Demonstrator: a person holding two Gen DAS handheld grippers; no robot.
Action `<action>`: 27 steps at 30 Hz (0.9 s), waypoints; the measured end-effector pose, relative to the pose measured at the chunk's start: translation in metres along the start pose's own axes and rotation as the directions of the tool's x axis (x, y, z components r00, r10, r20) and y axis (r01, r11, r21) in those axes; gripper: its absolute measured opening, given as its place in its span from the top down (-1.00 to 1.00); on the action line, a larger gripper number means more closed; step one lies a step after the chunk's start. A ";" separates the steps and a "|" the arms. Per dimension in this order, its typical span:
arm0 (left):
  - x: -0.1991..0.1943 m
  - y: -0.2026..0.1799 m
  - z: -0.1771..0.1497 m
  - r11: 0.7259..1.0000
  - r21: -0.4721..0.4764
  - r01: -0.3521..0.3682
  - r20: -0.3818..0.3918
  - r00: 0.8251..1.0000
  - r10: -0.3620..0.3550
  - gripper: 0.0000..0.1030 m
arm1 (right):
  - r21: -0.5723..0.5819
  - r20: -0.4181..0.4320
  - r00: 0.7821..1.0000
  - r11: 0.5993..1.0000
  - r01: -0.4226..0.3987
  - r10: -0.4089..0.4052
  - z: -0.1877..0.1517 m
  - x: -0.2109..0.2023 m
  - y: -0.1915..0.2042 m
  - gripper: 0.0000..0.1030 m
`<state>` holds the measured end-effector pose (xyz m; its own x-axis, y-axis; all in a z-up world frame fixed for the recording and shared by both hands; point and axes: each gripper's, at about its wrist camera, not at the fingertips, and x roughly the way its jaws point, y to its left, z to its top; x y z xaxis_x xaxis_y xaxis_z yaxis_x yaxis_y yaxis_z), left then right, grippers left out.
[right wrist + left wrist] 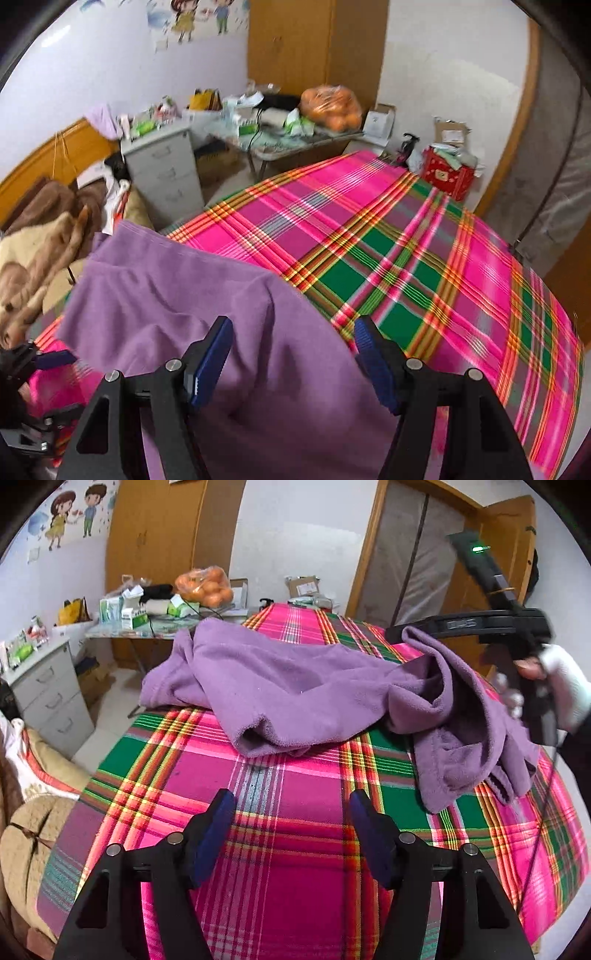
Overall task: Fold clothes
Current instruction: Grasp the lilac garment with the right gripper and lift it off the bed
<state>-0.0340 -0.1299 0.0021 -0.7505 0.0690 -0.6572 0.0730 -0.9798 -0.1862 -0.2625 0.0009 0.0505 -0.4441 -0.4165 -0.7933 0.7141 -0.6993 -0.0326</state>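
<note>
The purple fleece garment [295, 690] lies crumpled across the far half of the plaid bed cover [280, 849], one part trailing toward the cover's right edge. The near half of the cover is bare, flat cloth, giving free room ahead of the left gripper [291, 812], whose jaws stand well apart over the plaid with nothing between them.

The left wrist view shows the right gripper [397, 633] from outside, reaching in from the right with a hand [532, 668] on its handle; its tip meets a raised fold of the garment (whether the fold is pinched there cannot be told from this angle). The right wrist view settles the jaws: they stand apart, the fleece spread beneath and between them, the blue pads [214, 362] not pressing on it. That view alone also shows the cover's far corner, a red box [448, 177] beyond it, and the left gripper [55, 358] low at the left edge.

The fleece is soft, napped and hemmed; the cover is a smooth weave in pink, green and orange. A cluttered table [155, 627] and grey drawer unit [51, 686] stand past the bed's left edge.
</note>
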 end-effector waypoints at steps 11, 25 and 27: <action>0.004 -0.005 0.002 0.999 0.031 0.006 -0.004 1.000 -0.006 -0.24 | -0.044 -0.173 0.983 0.997 -0.069 0.061 0.016 0.079 0.009 0.34; 0.004 -0.003 0.002 0.999 0.033 0.010 -0.002 1.000 -0.010 -0.22 | 0.521 -0.017 0.907 0.771 0.367 -0.421 0.007 -0.017 -0.154 0.61; 0.004 -0.003 0.001 0.999 0.032 0.015 -0.001 1.000 -0.015 -0.22 | 0.574 -0.009 0.928 0.758 0.309 -0.371 -0.015 -0.028 -0.166 0.60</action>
<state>-0.0373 -0.1267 0.0007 -0.7508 0.0838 -0.6552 0.0407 -0.9842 -0.1725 -0.3607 0.1375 0.0693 -0.6728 -0.1221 -0.7297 0.0939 -0.9924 0.0794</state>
